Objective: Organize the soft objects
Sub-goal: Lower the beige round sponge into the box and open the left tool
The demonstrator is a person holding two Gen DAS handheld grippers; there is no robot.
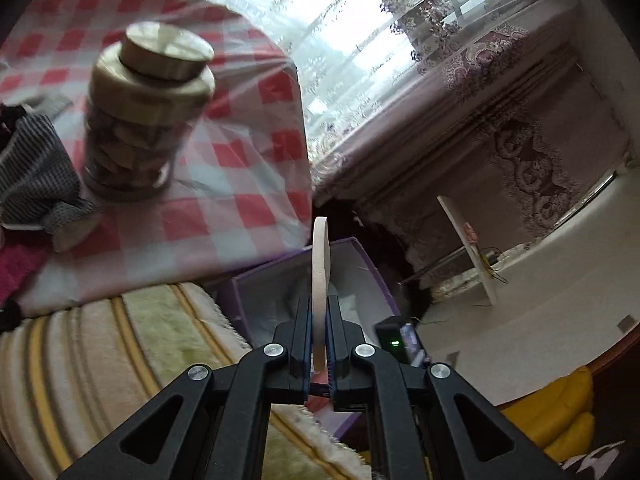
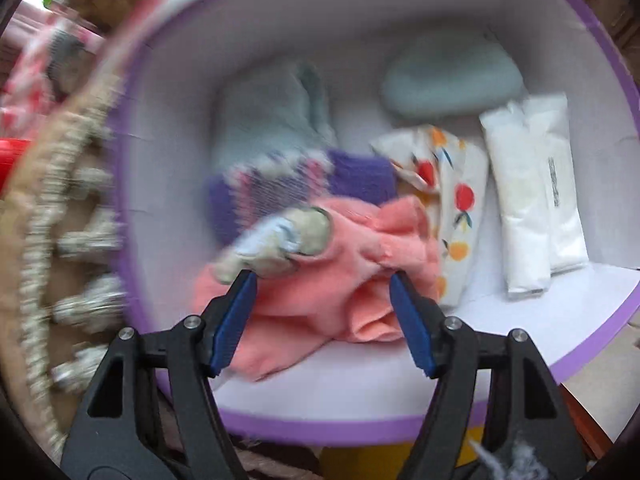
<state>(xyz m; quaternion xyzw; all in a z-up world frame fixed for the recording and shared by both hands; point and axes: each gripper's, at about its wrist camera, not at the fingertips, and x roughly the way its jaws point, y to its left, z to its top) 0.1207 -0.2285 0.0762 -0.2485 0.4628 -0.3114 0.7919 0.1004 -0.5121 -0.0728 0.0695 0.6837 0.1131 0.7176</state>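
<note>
We see the left gripper angled moderately downward, jaws clamped tight on a thin pale disc held edge-on, upright btwn the blue pads. Past the tips sits the purple box, white inside, on the floor just beside a striped fuzzy blanket. Far left, a red-checked cloth carries a glass jar w/ a metal lid, and a grey striped fabric lies just left of the jar.

The right gripper points steeply down into the purple box, jaws standing wide apart; no earlier view to compare. A pink cloth lies btwn and below the blue pads; the pads don't press on it as far as we can tell. A pale blue-and-grey soft item sits on the pink cloth, just at the left pad's tip; contact unclear due to blur.

Farther in the box: a purple striped knit, a light grey-green cloth, a grey-blue rounded pad at far right, a fruit-print sock and two white packets along the right wall. A fringed beige fabric lies outside the box, left.
</note>
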